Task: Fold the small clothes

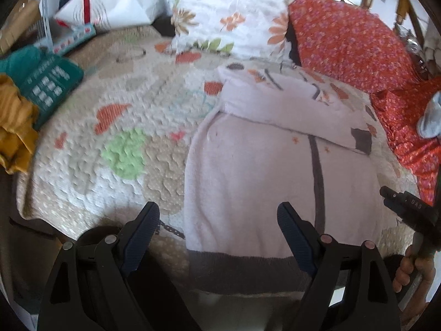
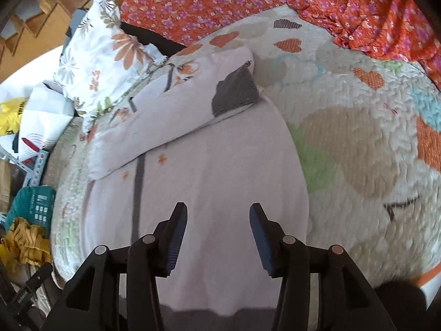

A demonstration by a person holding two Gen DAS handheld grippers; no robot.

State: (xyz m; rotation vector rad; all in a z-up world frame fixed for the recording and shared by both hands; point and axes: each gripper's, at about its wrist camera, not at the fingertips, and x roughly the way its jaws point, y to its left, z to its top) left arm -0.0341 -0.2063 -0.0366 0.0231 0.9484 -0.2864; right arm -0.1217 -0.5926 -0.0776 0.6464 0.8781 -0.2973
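Quilted bedspread (image 1: 115, 104), cream with orange hearts and a green patch, covers the work surface. Pale pink garment (image 1: 256, 171) lies flat on it, dark hem nearest both cameras, dark stripe running up its front. One sleeve (image 1: 297, 102) is folded across the upper part; its dark cuff (image 2: 234, 93) lies on the body.

Left gripper (image 1: 217, 237): jaws spread wide, nothing between the pads, hovering over the hem end of the garment near its left edge. No contact visible.

Right gripper (image 2: 217, 237): jaws parted, pads clear of the cloth, nothing gripped, above the lower body of the garment. In the left view its black body (image 1: 408, 209) shows at the right edge, with the person's hand (image 1: 413, 267) on the handle.

Surroundings: floral pillow (image 1: 226, 13) at the far side, touching the garment's top. Red flowered cloth (image 1: 352, 44) to the right. Teal item (image 1: 41, 80) and mustard cloth (image 1: 13, 127) at the left edge. Pale blue sock-like item (image 1: 430, 115) on the red cloth; identity unclear.
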